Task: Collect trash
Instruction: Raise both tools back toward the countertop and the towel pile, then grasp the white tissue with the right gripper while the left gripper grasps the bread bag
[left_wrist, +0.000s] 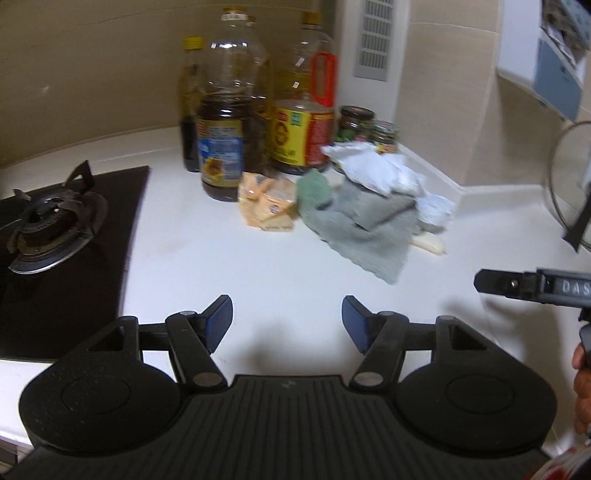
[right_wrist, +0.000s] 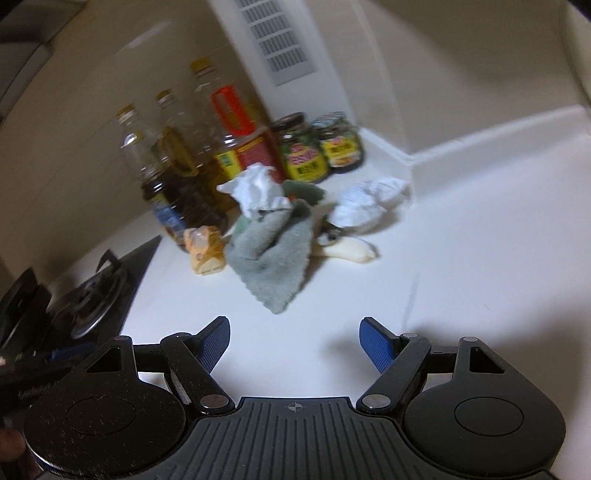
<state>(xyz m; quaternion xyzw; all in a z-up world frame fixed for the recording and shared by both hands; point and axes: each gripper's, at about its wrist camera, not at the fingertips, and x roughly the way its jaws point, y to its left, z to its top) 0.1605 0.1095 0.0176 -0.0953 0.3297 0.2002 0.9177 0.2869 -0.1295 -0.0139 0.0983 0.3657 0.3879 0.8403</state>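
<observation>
Nearest, the left gripper (left_wrist: 287, 321) and right gripper (right_wrist: 294, 343) hang over the white counter (right_wrist: 461, 258), jaws parted, nothing btwn them. Farther on lies a grey cloth (right_wrist: 271, 254): orange wrapper (right_wrist: 207, 253) just left of it, crumpled tissues (right_wrist: 369, 205) on top & right. Oil bottles (left_wrist: 225, 129) stand behind the cloth.

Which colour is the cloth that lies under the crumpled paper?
Grey-green cloth, clearest in the right wrist view.
</observation>
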